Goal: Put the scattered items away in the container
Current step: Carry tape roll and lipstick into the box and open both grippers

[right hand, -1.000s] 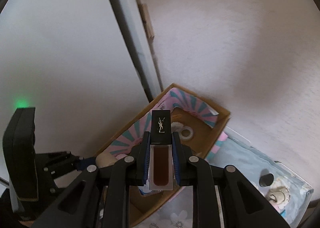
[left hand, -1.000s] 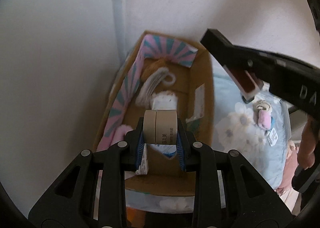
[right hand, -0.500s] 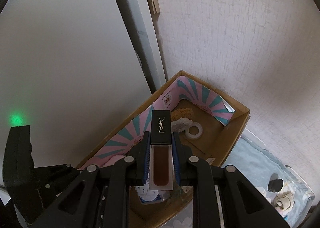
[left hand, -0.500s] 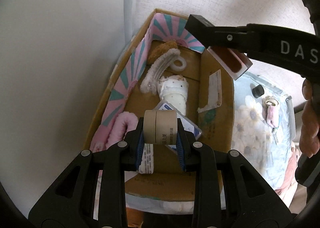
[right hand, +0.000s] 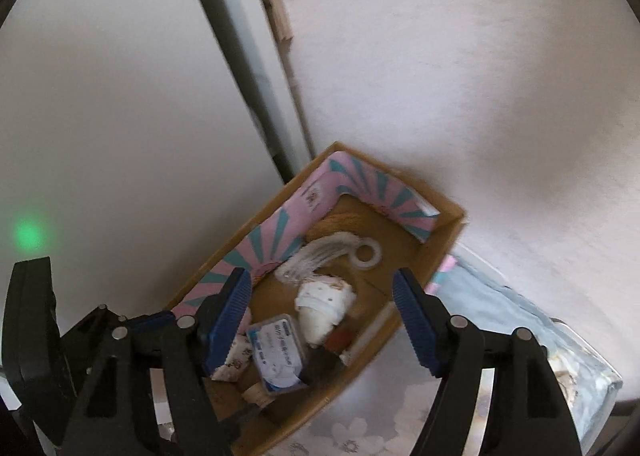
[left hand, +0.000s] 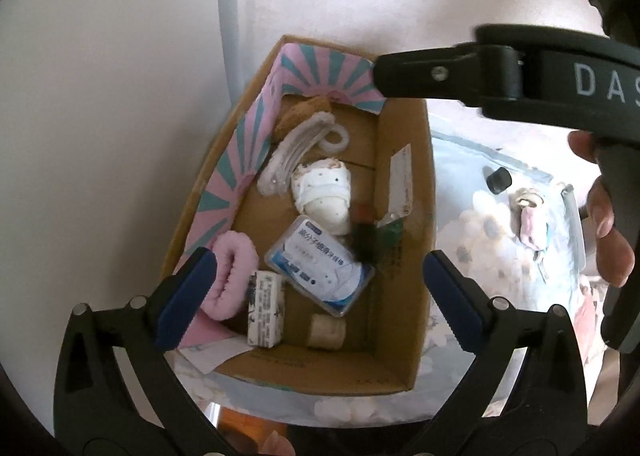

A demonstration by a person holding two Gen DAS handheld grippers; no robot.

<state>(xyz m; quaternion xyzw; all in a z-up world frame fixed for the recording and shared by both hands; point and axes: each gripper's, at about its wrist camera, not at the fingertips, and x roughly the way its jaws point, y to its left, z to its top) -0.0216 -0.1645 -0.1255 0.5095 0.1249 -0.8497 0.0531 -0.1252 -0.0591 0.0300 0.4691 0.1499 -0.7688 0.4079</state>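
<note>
An open cardboard box with a pink and teal striped liner sits below both grippers. My left gripper hangs open and empty over its near end. A brown tape roll lies on the box floor by the near wall. A dark lip gloss tube, blurred, lies beside a blue and white case. In the right wrist view my right gripper is open and empty above the box, with the tube under it. One right finger reaches over the box's far end.
The box also holds a pink scrunchie, a small white carton, a rolled white sock and a white ring. Right of it, a floral blue cloth carries a black cap and a small plush charm. Walls stand close behind.
Both grippers have opened. The tape roll left my left gripper and the lip gloss tube left my right one; both now lie in the box. The left gripper moved closer over the box.
</note>
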